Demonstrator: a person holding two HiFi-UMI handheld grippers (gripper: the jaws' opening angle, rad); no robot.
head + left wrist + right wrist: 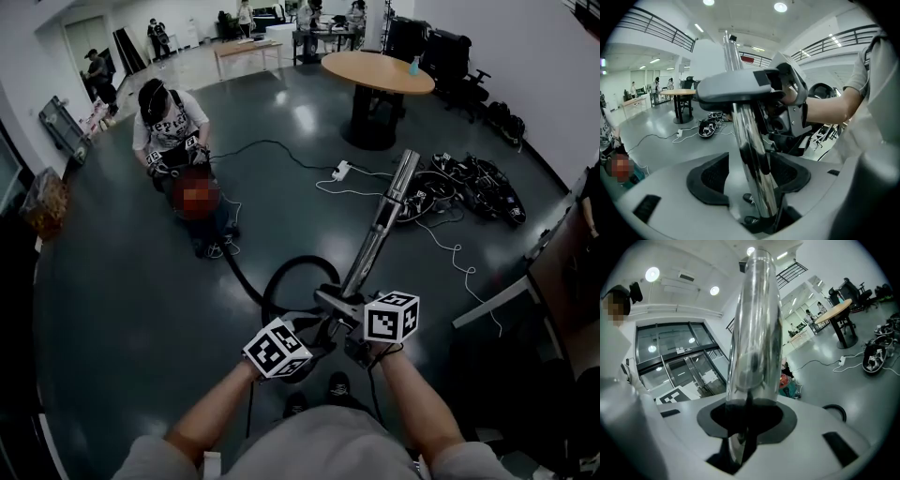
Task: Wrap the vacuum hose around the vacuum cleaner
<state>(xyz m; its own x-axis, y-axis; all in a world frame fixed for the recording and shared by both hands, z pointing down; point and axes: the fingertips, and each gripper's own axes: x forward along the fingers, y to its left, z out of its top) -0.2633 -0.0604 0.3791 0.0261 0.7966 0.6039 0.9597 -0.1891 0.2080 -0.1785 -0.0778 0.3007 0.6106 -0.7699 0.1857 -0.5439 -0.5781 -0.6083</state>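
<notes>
Both tongs are at the near edge of the head view, in front of my body, and both are on the vacuum's chrome wand (380,225). The wand slants up from them toward the far right.

Left tongs (750,183): wide. The wand runs up between the two black pads (707,180) with space left at its sides, so nothing is clamped. This view also shows the grey plastic handle (731,89) crossing the wand higher up, and the right hand (790,96) just behind it.

Right tongs (747,423): narrow, closed onto the wand. The tube fills the gap between the pads and rises straight out of the grip.

Black hose (298,262): lying on the floor (122,309) just beyond the tongs, curled into one open loop. A length of it trails off far-left toward another person (173,127) crouching there. I cannot pick out the cleaner's body.

Farther right, a white power strip (341,171) and its cords lie on the floor, near the foot of a round table (375,70).
</notes>
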